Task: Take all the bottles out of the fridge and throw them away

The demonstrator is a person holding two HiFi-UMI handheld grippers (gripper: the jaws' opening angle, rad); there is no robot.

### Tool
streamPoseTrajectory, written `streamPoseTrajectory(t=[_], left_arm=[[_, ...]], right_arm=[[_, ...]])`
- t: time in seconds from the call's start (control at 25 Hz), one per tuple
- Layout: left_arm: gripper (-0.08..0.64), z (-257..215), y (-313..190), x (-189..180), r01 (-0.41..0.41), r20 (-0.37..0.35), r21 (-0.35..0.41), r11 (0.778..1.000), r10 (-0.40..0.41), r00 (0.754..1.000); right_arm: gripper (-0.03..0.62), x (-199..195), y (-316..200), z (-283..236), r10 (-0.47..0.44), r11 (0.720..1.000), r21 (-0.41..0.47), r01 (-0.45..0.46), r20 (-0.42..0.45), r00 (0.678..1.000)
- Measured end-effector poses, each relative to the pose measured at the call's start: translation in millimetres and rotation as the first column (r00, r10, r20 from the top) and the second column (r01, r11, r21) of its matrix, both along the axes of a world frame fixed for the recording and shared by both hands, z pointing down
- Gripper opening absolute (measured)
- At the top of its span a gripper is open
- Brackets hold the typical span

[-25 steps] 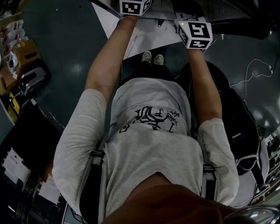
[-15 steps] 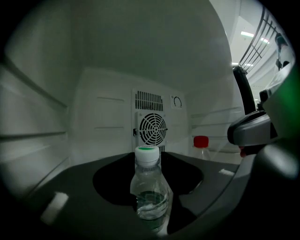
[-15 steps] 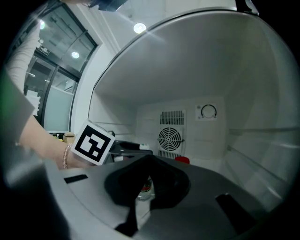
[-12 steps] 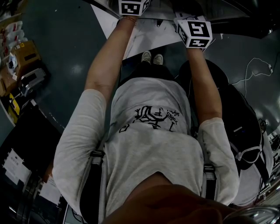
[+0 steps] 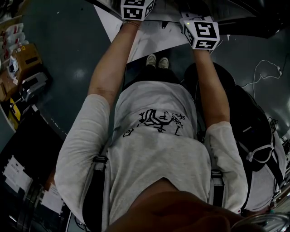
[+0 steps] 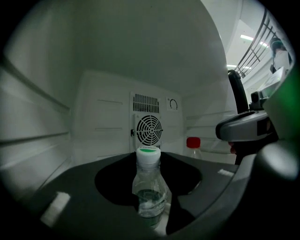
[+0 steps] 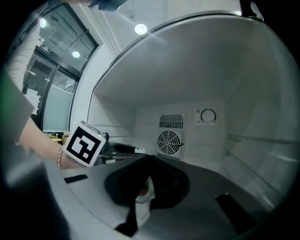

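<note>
Inside the white fridge (image 6: 93, 108), a clear bottle with a white and green cap (image 6: 149, 183) stands upright between the jaws of my left gripper (image 6: 152, 213). The jaws are closing and touch the bottle's lower sides. Farther back to the right stands a red-capped bottle (image 6: 193, 145). My right gripper (image 7: 136, 211) is shut; a bottle with a red band (image 7: 144, 190) shows through the slit ahead of its jaws, and whether they touch it I cannot tell. In the head view only the marker cubes of the left (image 5: 137, 8) and right (image 5: 201, 32) grippers show.
A round fan grille (image 6: 149, 127) and a dial (image 6: 173, 104) sit on the fridge's back wall, with shelf rails on the side walls (image 7: 253, 140). A black bag (image 5: 247, 127) lies on the floor at the person's right. Boxes (image 5: 22, 56) stand at the left.
The left gripper's marker cube has crept a little farther up and forward into the fridge. The right cube has barely moved.
</note>
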State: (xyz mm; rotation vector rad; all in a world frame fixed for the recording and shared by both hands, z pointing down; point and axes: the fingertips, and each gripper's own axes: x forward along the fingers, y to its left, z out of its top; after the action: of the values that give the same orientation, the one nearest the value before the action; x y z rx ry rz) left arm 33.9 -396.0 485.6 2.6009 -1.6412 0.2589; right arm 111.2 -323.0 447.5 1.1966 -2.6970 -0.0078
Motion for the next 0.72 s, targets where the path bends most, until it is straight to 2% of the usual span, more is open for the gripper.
streamPoseTrajectory(t=[0.36, 0.72], left_arm=[[0.158, 3.3, 15.0, 1.9, 0.001, -0.006, -0.002, 1.0, -0.001, 1.0], [0.158, -31.3, 41.7, 5.9, -0.018, -0.009, 0.033, 0.999, 0.019, 1.0]], right_arm=[[0.008, -0.2, -2.9, -3.0, -0.003, 1.0, 0.005, 0.003, 0.007, 1.0], [0.008, -4.4, 9.6, -18.1, -0.008, 1.0, 0.003, 0.008, 0.015, 1.0]])
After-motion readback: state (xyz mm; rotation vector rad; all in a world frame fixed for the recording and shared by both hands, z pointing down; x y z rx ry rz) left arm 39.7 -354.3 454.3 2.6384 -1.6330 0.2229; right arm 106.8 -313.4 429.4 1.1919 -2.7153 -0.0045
